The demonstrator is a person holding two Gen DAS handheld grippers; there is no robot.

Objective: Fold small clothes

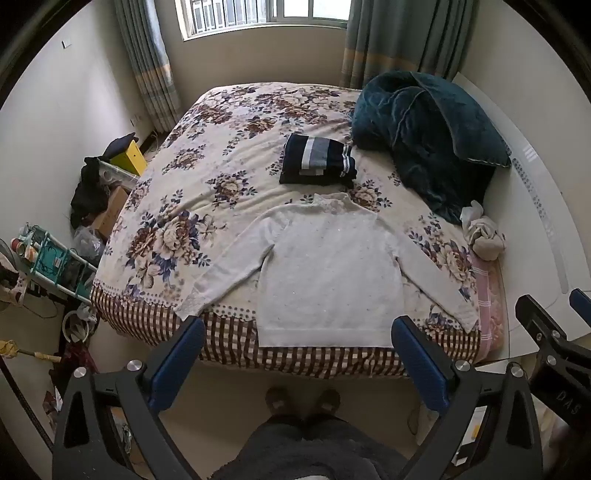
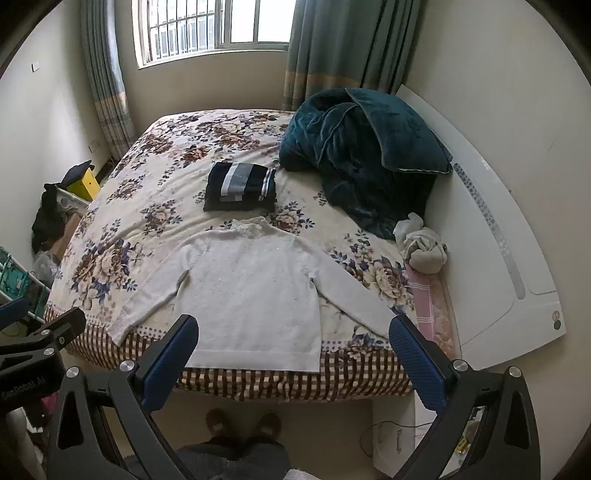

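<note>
Your left gripper and right gripper hang wide apart, empty, above the floor. The white knitted sweater lies flat at the near edge of the floral bedspread; a folded navy striped garment sits behind it, beside a teal quilt below the window.

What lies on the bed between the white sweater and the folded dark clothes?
Only bare floral bedcover lies between the white sweater and the folded dark clothes; both views show it.
</note>
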